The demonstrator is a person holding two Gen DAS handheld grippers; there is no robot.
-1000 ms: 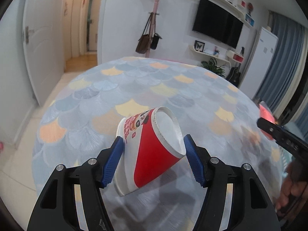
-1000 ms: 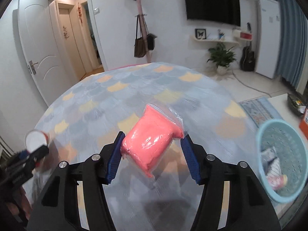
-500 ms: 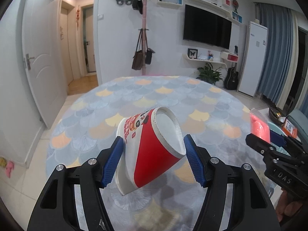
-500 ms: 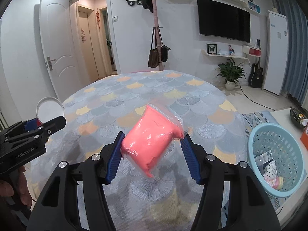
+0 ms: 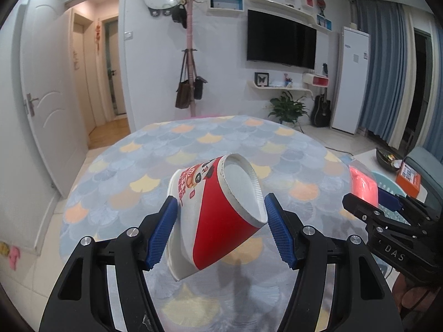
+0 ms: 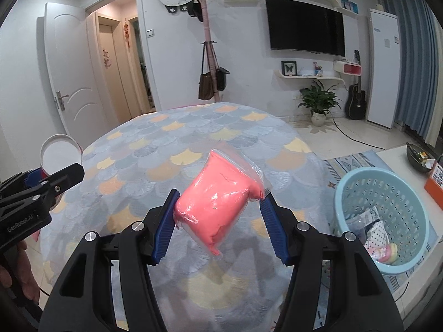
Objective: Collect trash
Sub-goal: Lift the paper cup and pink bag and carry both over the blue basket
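My left gripper [image 5: 220,228] is shut on a red and white paper cup [image 5: 213,215], tilted with its open mouth facing up and right, held above the round table [image 5: 193,144]. My right gripper [image 6: 218,227] is shut on a pink bag [image 6: 218,196] wrapped in clear plastic, also held above the table [image 6: 193,132]. The right gripper and its pink bag [image 5: 362,185] show at the right of the left wrist view. The left gripper and the cup's white base [image 6: 61,159] show at the left of the right wrist view.
A light blue basket [image 6: 387,221] holding several bits of trash stands on the floor right of the table. A low white table with an orange box [image 6: 434,185] is beyond it. A coat rack [image 6: 207,55], a plant [image 6: 318,102] and a door [image 6: 69,69] stand along the far wall.
Both grippers have risen and tilted up with their loads still held. More of the room wall and the basket has come into view.
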